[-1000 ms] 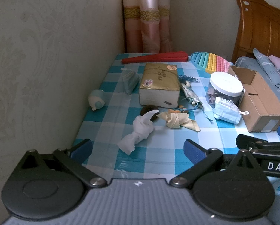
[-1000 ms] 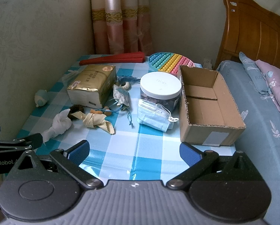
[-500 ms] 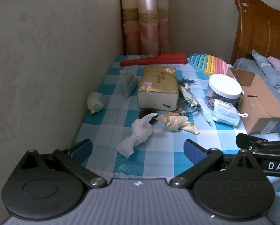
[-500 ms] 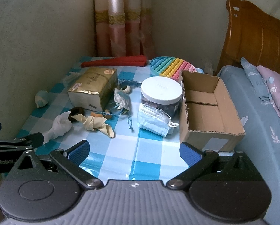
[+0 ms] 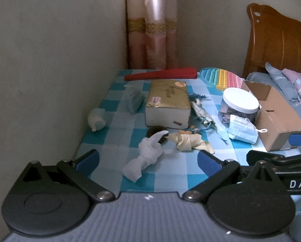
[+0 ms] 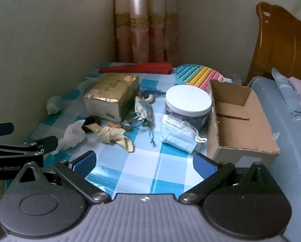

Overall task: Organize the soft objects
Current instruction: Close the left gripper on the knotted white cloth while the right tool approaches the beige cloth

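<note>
Well, the table (image 6: pixel 130 167) with its blue-and-white checked cover fills the corner, with the open cardboard box (image 6: pixel 241 121) along its right edge by the bed (image 6: pixel 287 121); I'll place everything else from that box. Well left of it sits the gold tissue pack (image 6: pixel 112 96), and behind the box's far corner lies the rainbow pop-it mat (image 6: pixel 198 76), with a folded red fan (image 6: pixel 136 68) further left along the back. Touching the box's left wall is a clear jar with a white lid (image 6: pixel 187 100), and a pale blue face mask (image 6: pixel 180 135) leans against the jar's front. Further left of the box, in front of the tissue pack, lie a knotted beige cloth (image 6: pixel 114 136) and then a twisted white cloth (image 5: pixel 148 157), with a dark fuzzy lump (image 5: pixel 156 133) (I can't tell what it is) between them. A small pale soft toy (image 5: pixel 97 119) sits farthest from the box, by the wall.

The left gripper (image 5: pixel 148 159) hangs over the near edge with its blue pads spread wide, the white cloth lying between and ahead of them, not gripped. The right gripper (image 6: pixel 144 161) is likewise wide apart and empty, near the box's front corner.
</note>
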The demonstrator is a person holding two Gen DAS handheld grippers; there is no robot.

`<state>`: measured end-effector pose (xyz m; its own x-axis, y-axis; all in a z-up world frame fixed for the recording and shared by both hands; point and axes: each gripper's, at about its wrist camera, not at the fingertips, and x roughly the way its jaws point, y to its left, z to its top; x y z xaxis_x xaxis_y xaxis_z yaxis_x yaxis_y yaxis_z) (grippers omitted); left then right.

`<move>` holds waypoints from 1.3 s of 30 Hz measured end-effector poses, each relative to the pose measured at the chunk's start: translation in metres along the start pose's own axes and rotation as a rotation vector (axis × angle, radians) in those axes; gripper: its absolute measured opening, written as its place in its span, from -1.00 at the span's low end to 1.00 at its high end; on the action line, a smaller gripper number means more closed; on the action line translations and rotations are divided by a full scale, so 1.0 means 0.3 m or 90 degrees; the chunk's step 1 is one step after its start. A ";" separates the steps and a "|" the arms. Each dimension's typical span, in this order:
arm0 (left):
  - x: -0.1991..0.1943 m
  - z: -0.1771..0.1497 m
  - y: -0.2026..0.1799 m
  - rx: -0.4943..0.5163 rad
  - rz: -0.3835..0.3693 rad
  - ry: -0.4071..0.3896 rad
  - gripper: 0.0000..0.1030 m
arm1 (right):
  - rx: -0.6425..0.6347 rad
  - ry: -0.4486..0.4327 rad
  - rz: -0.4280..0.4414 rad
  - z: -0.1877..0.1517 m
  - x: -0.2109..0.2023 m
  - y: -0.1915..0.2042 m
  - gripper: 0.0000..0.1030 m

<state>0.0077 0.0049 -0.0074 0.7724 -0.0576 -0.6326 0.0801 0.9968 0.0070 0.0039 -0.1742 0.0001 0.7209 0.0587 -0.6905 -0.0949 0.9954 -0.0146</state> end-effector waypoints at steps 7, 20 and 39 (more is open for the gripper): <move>0.062 -0.040 0.020 0.010 -0.031 0.003 0.99 | -0.028 0.009 0.019 -0.028 0.063 0.010 1.00; 0.193 -0.076 0.018 0.054 -0.051 0.045 0.99 | -0.037 0.046 0.055 -0.077 0.194 -0.041 1.00; 0.390 -0.042 0.029 0.053 -0.040 0.063 0.04 | -0.071 0.090 0.104 -0.085 0.329 -0.018 1.00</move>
<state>0.0908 0.0075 -0.0911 0.6985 -0.1093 -0.7072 0.1809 0.9831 0.0267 0.0580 -0.1757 -0.0863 0.5876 0.1986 -0.7844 -0.2832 0.9586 0.0306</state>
